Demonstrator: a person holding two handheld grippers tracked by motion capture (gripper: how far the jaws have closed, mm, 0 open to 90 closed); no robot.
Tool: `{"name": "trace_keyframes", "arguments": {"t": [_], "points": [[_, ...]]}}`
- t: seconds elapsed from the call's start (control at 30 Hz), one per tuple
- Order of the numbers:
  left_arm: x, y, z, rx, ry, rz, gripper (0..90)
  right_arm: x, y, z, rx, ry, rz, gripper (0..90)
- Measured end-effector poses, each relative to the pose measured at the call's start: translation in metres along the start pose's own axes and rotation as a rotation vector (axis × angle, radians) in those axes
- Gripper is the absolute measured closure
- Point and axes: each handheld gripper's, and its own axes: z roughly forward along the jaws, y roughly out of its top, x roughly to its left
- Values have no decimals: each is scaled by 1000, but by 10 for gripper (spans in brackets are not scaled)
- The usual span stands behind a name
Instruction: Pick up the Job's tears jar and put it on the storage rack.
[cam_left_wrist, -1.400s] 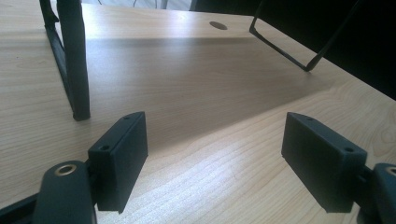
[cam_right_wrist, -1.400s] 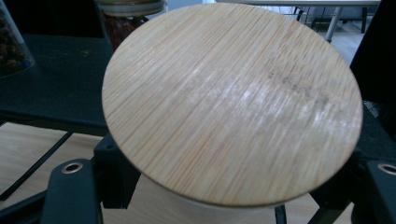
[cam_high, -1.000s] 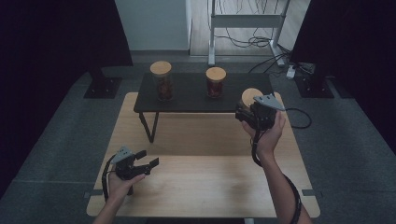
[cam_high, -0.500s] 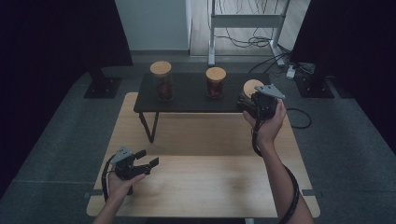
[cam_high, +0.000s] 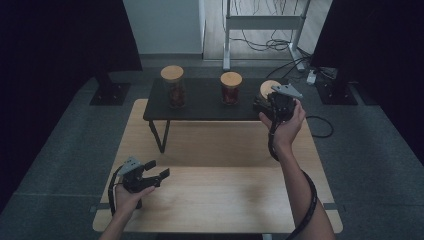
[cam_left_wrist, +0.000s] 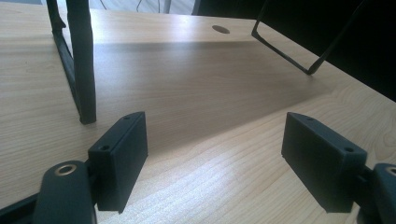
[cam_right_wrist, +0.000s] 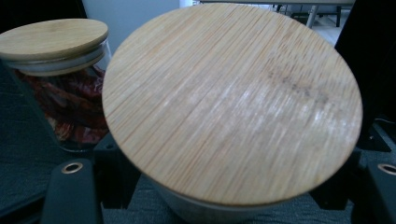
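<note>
Right claw (cam_high: 267, 106) straddles the round bamboo-lidded glass jar (cam_right_wrist: 232, 102) — jaws either side, grip unconfirmed.
Jar upright between jaws; left claw (cam_high: 156, 170) gapes empty, well apart on the pale wooden counter (cam_high: 225, 150).

No text, label, brand, number or sign can be read anywhere: the bamboo jar lids (cam_right_wrist: 232, 100), the glass jars (cam_high: 231, 88) and the table (cam_left_wrist: 196, 84) all look plain and unmarked.

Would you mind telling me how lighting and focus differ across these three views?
High view: dim, black at the sides, the pale wooden table moderately lit. Left gripper view: bright, glare on the wood, the black metal shelf leg casting a broad shadow. Right gripper view: the round bamboo jar lid looms large, sheen on its grain, edges slightly soft.
</note>
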Motion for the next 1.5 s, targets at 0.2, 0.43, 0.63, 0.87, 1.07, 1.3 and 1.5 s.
{"name": "trace_keyframes", "arguments": {"t": [0.2,0.43,0.63,0.87,1.07,1.3,1.5], "points": [[0,0,0,-2,1,-1,229,2,4,6,8,-9,-5,252],[1,1,-2,-7,3,0,229,5,11,13,20,-16,-12,252],[2,1,-3,-9,5,-2,228,8,16,19,32,-19,-19,252],[1,1,-2,-8,2,0,229,8,21,28,58,-27,-16,252],[0,1,0,-5,0,1,229,10,23,36,78,-29,-33,252],[2,1,0,-3,2,-2,229,12,26,41,96,-26,-43,251],[3,0,2,2,0,-3,229,16,27,45,101,-39,-47,251]]}}
